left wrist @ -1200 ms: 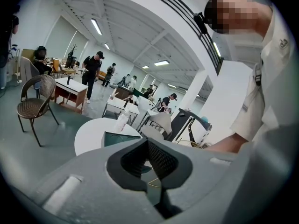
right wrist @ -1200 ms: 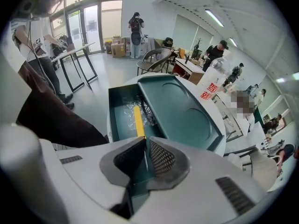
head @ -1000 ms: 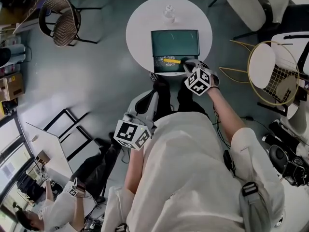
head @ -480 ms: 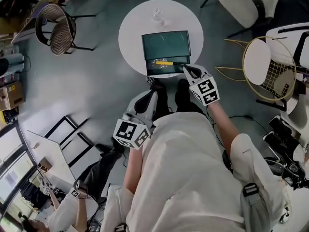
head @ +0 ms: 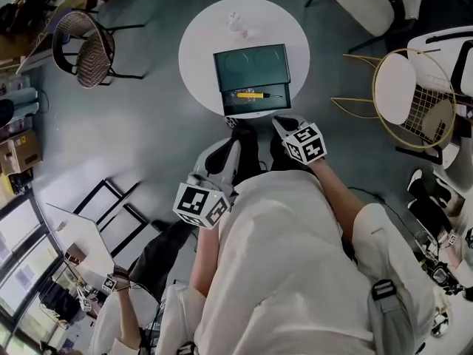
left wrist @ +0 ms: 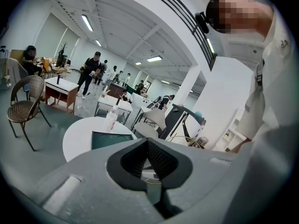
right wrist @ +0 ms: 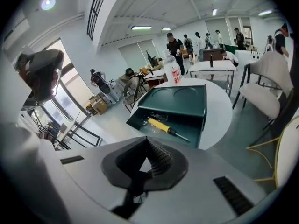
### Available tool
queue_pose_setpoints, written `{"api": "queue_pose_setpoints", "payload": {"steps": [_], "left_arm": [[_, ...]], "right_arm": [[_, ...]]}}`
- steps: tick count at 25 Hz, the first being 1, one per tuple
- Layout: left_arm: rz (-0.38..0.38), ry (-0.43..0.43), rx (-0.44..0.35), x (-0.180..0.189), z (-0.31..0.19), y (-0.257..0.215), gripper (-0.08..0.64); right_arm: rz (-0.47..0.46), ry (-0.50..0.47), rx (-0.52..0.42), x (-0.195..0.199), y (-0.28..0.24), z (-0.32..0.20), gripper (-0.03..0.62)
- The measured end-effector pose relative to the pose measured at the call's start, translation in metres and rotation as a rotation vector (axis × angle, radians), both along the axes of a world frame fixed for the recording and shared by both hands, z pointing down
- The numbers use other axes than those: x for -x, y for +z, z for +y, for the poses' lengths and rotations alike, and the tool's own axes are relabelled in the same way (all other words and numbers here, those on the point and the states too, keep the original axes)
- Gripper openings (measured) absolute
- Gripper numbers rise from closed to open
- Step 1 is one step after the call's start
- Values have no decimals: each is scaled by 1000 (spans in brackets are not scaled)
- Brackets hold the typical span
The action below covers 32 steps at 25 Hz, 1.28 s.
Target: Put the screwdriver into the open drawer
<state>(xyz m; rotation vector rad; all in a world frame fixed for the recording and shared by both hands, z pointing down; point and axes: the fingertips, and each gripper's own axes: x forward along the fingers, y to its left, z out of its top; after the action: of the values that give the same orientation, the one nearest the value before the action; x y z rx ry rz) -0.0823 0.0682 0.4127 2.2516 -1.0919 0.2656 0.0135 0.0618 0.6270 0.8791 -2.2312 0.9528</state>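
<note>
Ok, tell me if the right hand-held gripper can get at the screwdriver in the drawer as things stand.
Probably yes. The right hand-held gripper hovers short of the open drawer, the screwdriver lies uncovered inside, and nothing stands between them. Its jaws are together, so they would need opening.

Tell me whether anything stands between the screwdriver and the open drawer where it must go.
Nothing visible does. The screwdriver already lies inside the open drawer, on its floor. The right hand-held gripper is apart from it, nearer the person, with jaws together and empty.
</note>
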Motion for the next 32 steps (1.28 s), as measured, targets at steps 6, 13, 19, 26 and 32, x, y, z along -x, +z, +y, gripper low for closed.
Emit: {"api": "queue_pose_setpoints", "payload": {"steps": [6, 13, 19, 26, 32], "left_arm": [[-6, -3, 25, 10, 4, 6, 12], [-5, 4, 73, 16, 2, 21, 12], [-9, 5, 89, 21, 1, 25, 12], [-20, -4, 94, 31, 0, 26, 11], [-24, -5, 103, 34, -3, 27, 12]], "right_arm": [[42, -43, 109, 18, 39, 15, 8], [-73, 147, 278, 37, 67, 8, 8], [-75, 238, 363, 46, 88, 15, 75], [-64, 275, 375, 46, 99, 2, 86], [-48, 276, 379, 50, 102, -8, 89]]}}
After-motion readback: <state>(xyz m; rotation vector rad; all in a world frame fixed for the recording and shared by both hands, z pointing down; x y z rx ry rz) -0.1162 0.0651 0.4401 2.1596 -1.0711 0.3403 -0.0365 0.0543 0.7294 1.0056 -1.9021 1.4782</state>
